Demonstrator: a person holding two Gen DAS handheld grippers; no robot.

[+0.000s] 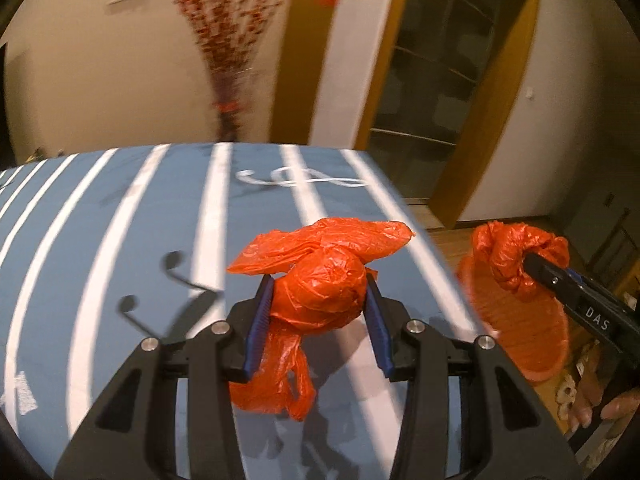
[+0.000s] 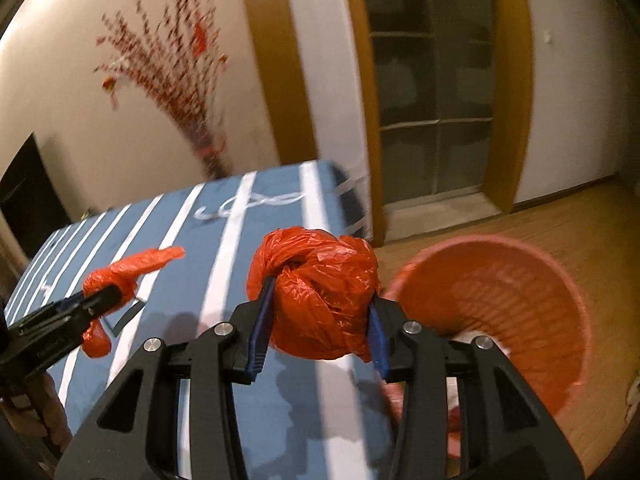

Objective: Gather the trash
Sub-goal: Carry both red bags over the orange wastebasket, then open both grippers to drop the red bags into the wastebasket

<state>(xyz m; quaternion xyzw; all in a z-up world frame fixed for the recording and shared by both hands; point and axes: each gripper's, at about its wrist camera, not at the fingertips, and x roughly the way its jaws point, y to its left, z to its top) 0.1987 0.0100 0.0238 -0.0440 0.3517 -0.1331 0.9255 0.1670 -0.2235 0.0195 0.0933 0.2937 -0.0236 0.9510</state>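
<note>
Trash here is two wads of crumpled orange plastic bag, one in each gripper. In the left wrist view the left wad [image 1: 320,292] sits squarely between the blue pads of the left gripper [image 1: 320,300], which is clenched on its knotted middle; a flat tail sticks out ahead of the fingertips and a looser tail hangs below them. Gripping the dense knot rather than a thin flap is probably what keeps the slippery film from sliding free. In the right wrist view the right wad [image 2: 320,292] is a tighter ball, squeezed between the pads of the right gripper [image 2: 320,304], bulging forward and upward past the fingertips.

Both wads are held in the air, clear of the blue striped worktop [image 2: 168,240] beneath and ahead of them, so each one is lifted off rather than resting. The right gripper shows at the right edge of the left wrist view, level with the left one and apart from it.

An orange slatted basket [image 2: 532,308] stands on the wooden floor, below and to the right of the right gripper, just beside the worktop's edge. Judging by the task, it is where both wads are meant to drop, and the right wad is the nearer.
</note>
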